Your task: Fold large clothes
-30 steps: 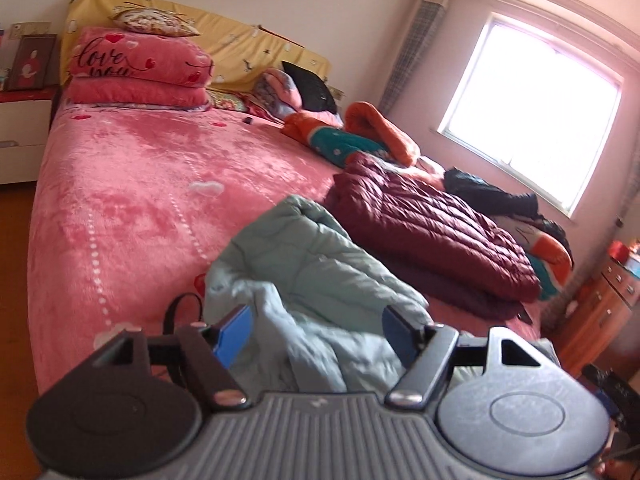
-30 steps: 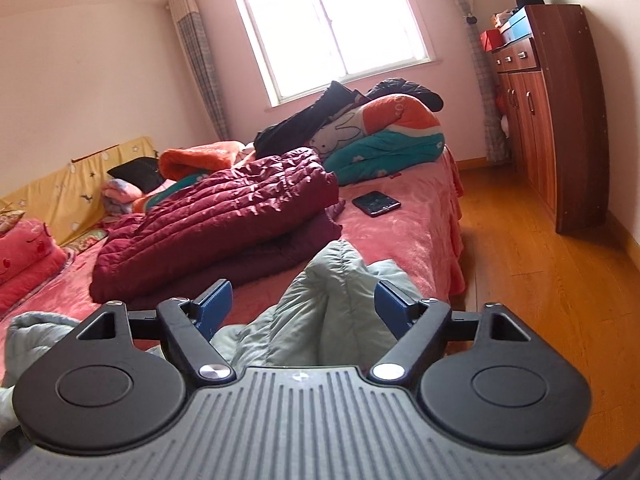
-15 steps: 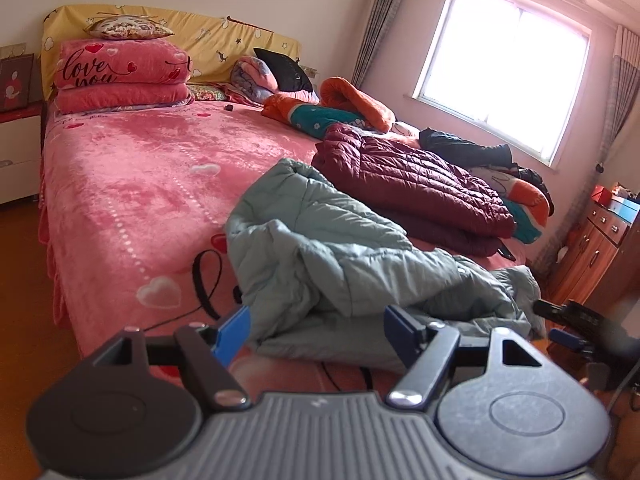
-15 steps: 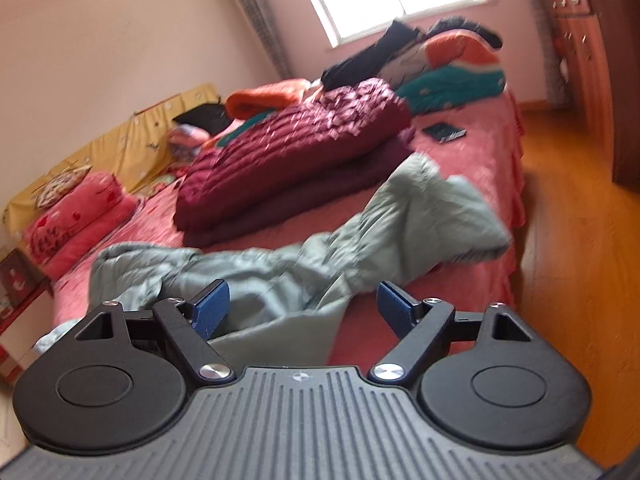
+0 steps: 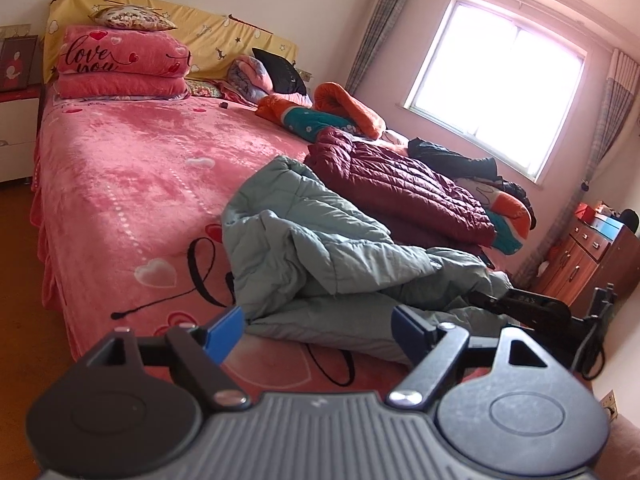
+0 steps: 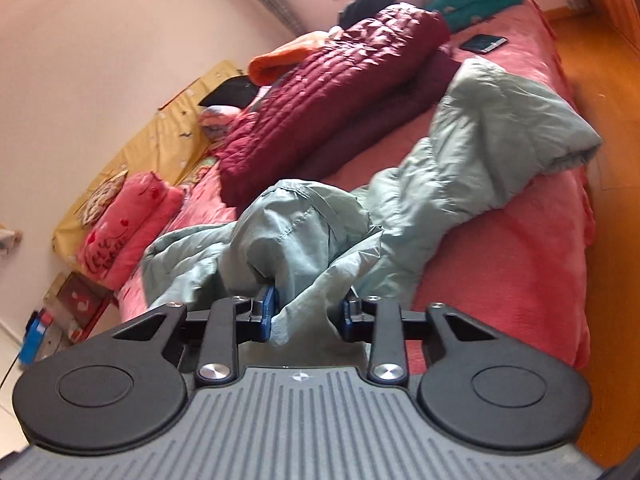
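Right tongs (image 6: 307,314) clenched on green coat (image 6: 304,232) | left tongs (image 5: 316,330) released – pink bed (image 5: 120,168), window (image 5: 496,80)

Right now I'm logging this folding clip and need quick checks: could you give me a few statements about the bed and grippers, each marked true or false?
1. The right gripper is closed on the pale green jacket. True.
2. The left gripper clamps the maroon puffer jacket. False: it is open, holding nothing.
3. A phone lies on the pink bedspread. True.
4. The green jacket is neatly folded. False: it lies crumpled.
5. The "love you" pillow lies on the floor. False: it is stacked at the head of the bed.
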Available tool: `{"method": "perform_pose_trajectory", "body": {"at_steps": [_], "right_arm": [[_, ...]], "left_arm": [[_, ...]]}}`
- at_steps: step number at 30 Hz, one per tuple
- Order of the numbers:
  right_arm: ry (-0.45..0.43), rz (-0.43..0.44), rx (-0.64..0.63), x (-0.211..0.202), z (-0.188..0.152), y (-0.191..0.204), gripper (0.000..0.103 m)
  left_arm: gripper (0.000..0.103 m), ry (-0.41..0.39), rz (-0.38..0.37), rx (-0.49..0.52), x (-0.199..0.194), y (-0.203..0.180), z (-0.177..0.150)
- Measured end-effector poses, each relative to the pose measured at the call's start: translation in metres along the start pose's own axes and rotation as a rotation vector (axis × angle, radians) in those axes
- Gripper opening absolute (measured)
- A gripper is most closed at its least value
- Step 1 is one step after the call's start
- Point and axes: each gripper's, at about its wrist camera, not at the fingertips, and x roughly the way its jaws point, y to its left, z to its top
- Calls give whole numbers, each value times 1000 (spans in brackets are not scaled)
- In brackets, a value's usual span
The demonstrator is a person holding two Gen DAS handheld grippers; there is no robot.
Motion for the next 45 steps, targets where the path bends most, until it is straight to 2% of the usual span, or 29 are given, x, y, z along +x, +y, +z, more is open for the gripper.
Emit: {"method": "perform_pose_trajectory", "body": {"at_steps": [2, 4, 13, 20, 24, 26, 27, 28, 29, 31, 33, 35, 41, 45], "right_arm": [[4, 32, -33, -6, -3, 11, 30], [18, 64, -79, -13, -4, 22, 29], [152, 183, -346, -36, -35, 80, 28], [330, 211, -494, -37, -71, 104, 29], [387, 211, -561, -44, -83, 107, 31], [402, 206, -574, -48, -87, 108, 36], [402, 203, -573, -51, -87, 110, 37], [400, 201, -567, -52, -85, 109, 48], [394, 203, -553, -53, -82, 106, 66], [365, 211, -520, -56, -76, 105, 83], [323, 231, -494, -61, -71, 103, 86], [278, 220, -477, -66, -65, 101, 93], [135, 108, -409, -65, -40, 82, 100], [62, 15, -268, -54, -15, 48, 100]], "left_arm": [[82, -4, 1, -6, -2, 3, 0], [82, -10, 3, -7, -4, 3, 1], [86, -55, -10, 1, -26, -2, 8], [88, -67, -22, -3, -49, 2, 13], [90, -64, -21, -2, -57, 7, 14], [91, -61, -20, -1, -55, 9, 13], [91, -56, -15, -2, -52, 9, 14], [91, -52, -11, -5, -49, 9, 15], [91, -48, -9, -8, -45, 9, 16], [91, -50, -10, -4, -38, 7, 18], [91, -56, -13, 4, -32, 4, 22], [91, -60, -22, 16, -23, -2, 26], [91, -78, -30, 90, 17, -24, 49], [91, -90, -11, 105, 52, -32, 77]]}}
